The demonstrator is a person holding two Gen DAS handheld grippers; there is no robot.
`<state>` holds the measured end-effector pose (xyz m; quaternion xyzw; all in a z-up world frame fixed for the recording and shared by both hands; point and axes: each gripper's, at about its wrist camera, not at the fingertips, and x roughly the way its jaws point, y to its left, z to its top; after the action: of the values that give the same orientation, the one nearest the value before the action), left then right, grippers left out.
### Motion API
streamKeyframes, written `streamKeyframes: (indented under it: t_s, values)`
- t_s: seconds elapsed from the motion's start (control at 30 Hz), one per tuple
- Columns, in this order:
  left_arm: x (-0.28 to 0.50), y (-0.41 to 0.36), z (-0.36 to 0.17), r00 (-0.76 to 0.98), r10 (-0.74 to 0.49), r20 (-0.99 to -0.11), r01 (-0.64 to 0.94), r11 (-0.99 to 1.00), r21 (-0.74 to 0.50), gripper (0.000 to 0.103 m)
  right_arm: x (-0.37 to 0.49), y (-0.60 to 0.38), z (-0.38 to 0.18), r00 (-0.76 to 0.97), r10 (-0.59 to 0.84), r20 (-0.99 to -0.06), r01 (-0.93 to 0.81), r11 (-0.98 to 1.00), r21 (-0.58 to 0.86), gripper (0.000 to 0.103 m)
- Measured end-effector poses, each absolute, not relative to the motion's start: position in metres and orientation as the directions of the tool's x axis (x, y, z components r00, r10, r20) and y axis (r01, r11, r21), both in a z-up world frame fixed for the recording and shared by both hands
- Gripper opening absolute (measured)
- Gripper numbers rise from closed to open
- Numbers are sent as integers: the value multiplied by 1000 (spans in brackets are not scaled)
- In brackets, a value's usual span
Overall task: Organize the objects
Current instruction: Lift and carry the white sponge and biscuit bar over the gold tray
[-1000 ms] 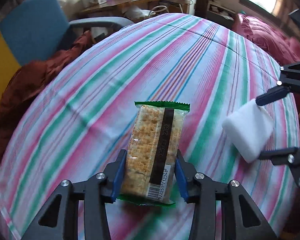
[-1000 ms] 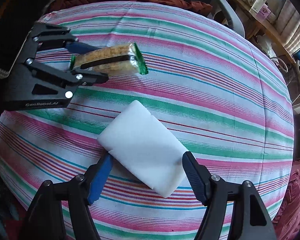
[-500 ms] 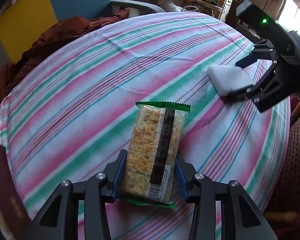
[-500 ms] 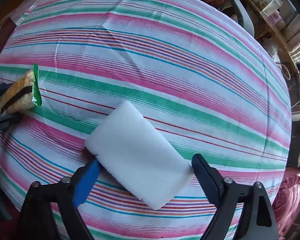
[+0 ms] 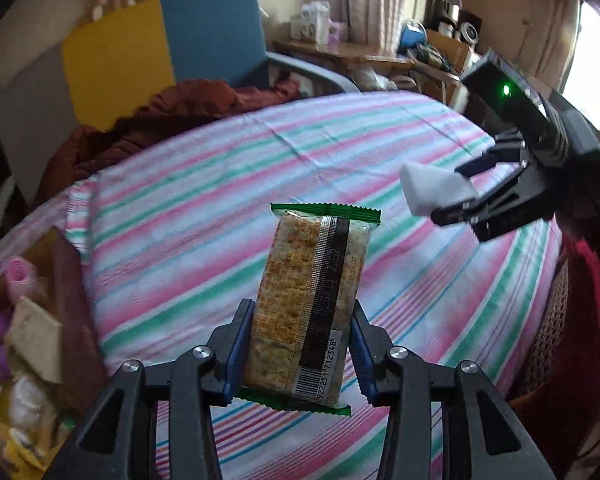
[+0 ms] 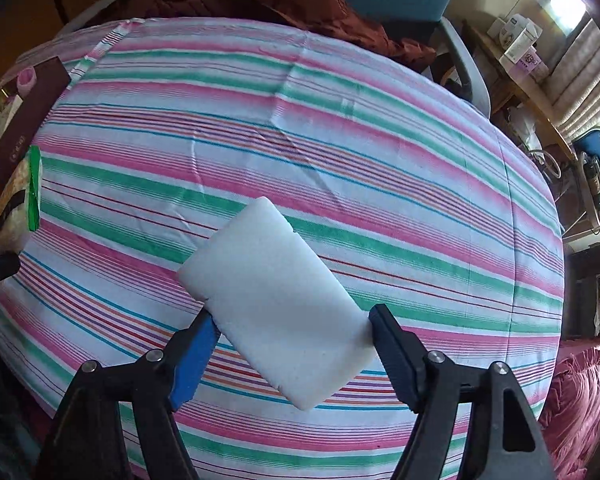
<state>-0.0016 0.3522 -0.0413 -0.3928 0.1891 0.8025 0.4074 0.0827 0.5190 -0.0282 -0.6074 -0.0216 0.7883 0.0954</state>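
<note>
Left gripper (image 5: 300, 346) clamps the cracker packet (image 5: 310, 304) firmly, holding it above the striped tablecloth (image 5: 204, 216) near the brown box (image 5: 74, 312) at the table's left edge. Over on the right, the right gripper (image 6: 290, 350) has the white sponge (image 6: 274, 300) lifted (skewed diagonally), jaws closing, pads pressing on its edges.

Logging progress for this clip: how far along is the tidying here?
Done: the striped cloth carries no loose items, and the brown box at its edge already holds things. In hand: the left gripper clamps a green-edged cracker packet; the right gripper, jaws closing, holds a white foam block. Left: both are still in the air and probably bound for the box.
</note>
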Motion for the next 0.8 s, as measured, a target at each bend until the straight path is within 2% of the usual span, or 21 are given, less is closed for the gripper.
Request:
streamKeyframes:
  t_s: [0.2, 0.37, 0.8]
  values:
    - [-2, 309, -11, -487, 505, -713, -748, -662, 41, 45, 49, 468, -33, -326, 147, -934, -83, -988, -127, 77]
    - [-10, 273, -1, -541, 495, -679, -693, -721, 26, 46, 40, 435, -31, -401, 66, -914, -80, -996, -36, 77]
    - [-21, 181, -2, -604, 431, -670, -568, -823, -16, 46, 10, 359, -55, -502, -109, -858, -148, -966, 210, 77]
